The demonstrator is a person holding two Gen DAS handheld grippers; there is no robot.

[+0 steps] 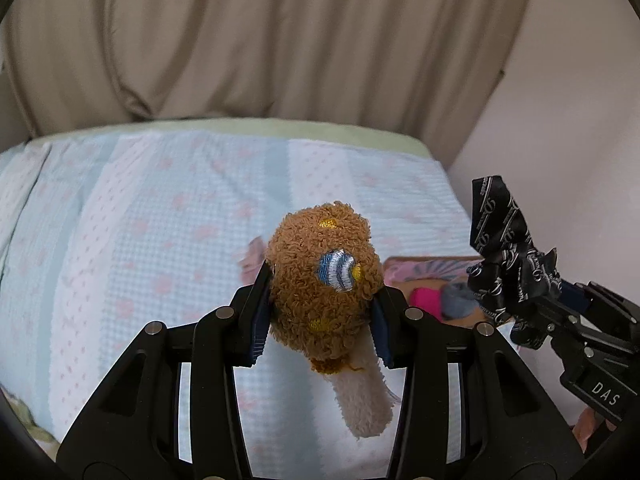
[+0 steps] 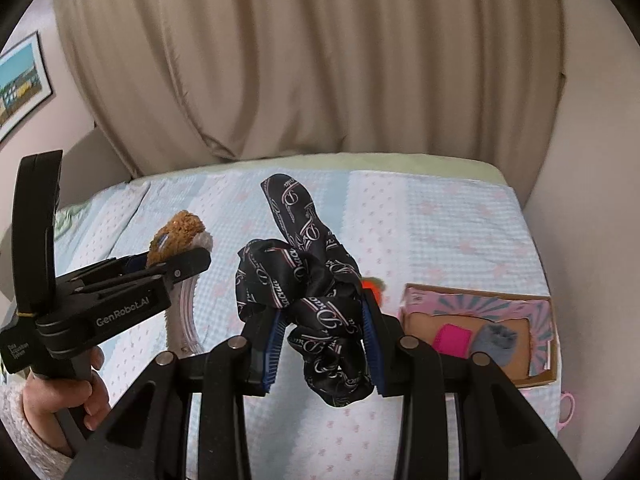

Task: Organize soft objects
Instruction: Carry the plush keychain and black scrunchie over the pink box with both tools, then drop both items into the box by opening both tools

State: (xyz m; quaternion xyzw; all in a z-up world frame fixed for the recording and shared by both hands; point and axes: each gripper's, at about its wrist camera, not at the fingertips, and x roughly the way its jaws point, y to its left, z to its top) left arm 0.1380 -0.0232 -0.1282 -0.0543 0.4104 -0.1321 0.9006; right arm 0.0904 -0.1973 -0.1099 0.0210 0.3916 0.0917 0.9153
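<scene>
- The left claw [image 1: 320, 312] is squeezing a brown terry toy [image 1: 326, 276] between its pads, a cream end hanging below
- The right claw [image 2: 324, 340] is pinching a black printed scarf [image 2: 304, 280], one end sticking up
- A cardboard box [image 2: 540, 376] is lying on the blue bedspread [image 2: 440, 220] right of both claws, holding a pink cloth [image 2: 450, 340] and a grey cloth [image 2: 494, 340]

A bed [image 1: 168, 216] fills the lower half of both views, covered by a pale blue and white waffle-textured bedspread [image 2: 440, 216] with small pink motifs. A light green sheet edge [image 2: 360, 160] shows along its far side. Beige curtains [image 2: 320, 60] hang in folds behind it. A framed picture [image 2: 22, 80] hangs on the pinkish wall [image 1: 580, 80] at the left of the right wrist view.
</scene>
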